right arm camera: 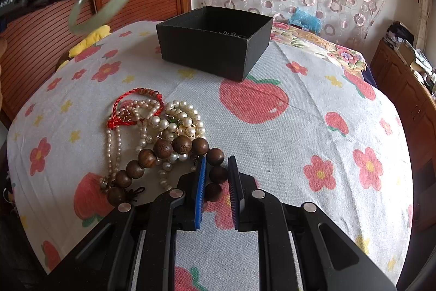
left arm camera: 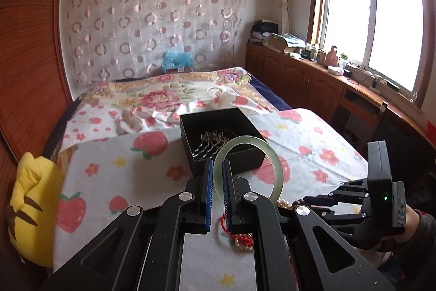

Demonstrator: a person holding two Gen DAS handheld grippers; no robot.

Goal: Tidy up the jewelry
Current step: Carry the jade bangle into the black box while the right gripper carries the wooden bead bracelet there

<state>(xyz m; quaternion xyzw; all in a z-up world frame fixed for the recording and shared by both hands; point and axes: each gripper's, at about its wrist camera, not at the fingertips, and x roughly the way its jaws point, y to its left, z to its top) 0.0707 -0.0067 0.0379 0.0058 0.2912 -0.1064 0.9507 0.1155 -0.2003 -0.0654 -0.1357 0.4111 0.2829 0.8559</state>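
A pale green, ring-shaped jade bangle [left arm camera: 246, 168] is being pinched by its rim between the blue pads of the left gripper [left arm camera: 217, 173] and is being held in the air, clear of the bedspread. In the right wrist view the bangle [right arm camera: 105, 0] is being seen high at the left, above the white bedspread printed with red strawberries and flowers [right arm camera: 299, 132].

The right gripper [right arm camera: 216, 171] is being kept low over the bedspread, its blue pads being pressed against the dark brown wooden bead bracelet [right arm camera: 169, 152], a few of whose beads are lying between them. Just beyond this bracelet, a tangle of cream pearl strands [right arm camera: 163, 122] and a red braided cord bracelet [right arm camera: 128, 105] is being left in a heap on the cloth, touching the wooden beads.

Farther off, an open square black cardboard box [right arm camera: 215, 45] is being left standing on the bedspread, well apart from the heap. Inside the box [left arm camera: 220, 135] a silver-coloured metal hair comb [left arm camera: 209, 141] is being seen.
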